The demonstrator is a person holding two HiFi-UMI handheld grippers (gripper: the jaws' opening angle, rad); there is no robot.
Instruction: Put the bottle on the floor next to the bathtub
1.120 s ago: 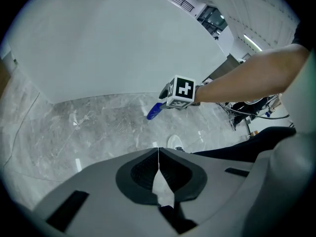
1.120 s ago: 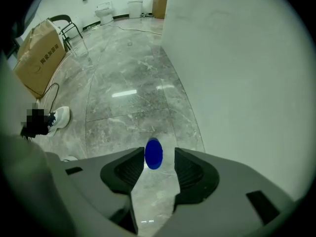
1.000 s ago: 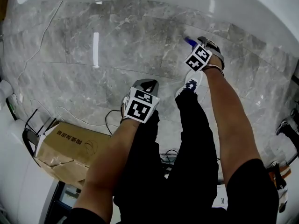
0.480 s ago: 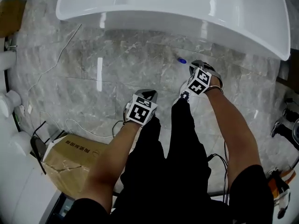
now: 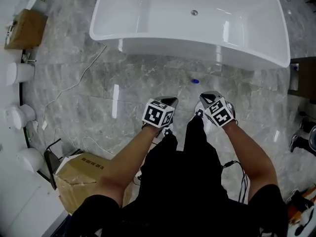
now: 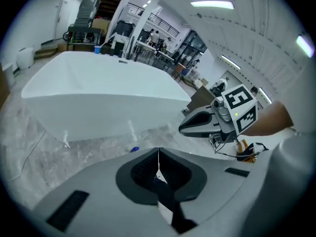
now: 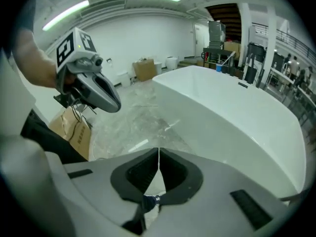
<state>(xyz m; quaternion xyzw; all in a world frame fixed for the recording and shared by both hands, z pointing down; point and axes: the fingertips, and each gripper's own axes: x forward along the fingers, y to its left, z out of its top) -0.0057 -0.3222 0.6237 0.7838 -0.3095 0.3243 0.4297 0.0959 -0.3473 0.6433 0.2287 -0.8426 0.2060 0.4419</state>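
1 bottle (image 5: 195, 81) (blue top) on floor (image 5: 143, 90) | 1 bathtub (image 5: 197, 47) nrby | 2 boxes (image 5: 27, 28) (image 5: 81, 179)

In the head view, a brown cardboard box (image 5: 81, 174) with dark print on its top is seen at seven o'clock. A smaller brown box (image 5: 27, 28) is found at ten o'clock. Three white rounded objects (image 5: 20, 116) are lined up along the nine o'clock edge. A thin white cable (image 5: 79, 83) is trailed from eleven o'clock towards eight. Black cables (image 5: 241, 174) are seen at five o'clock, and a dark cabinet (image 5: 302, 78) is cut off at three o'clock. In the right gripper view, a further carton (image 7: 144, 69) is set against a white wall at twelve o'clock.
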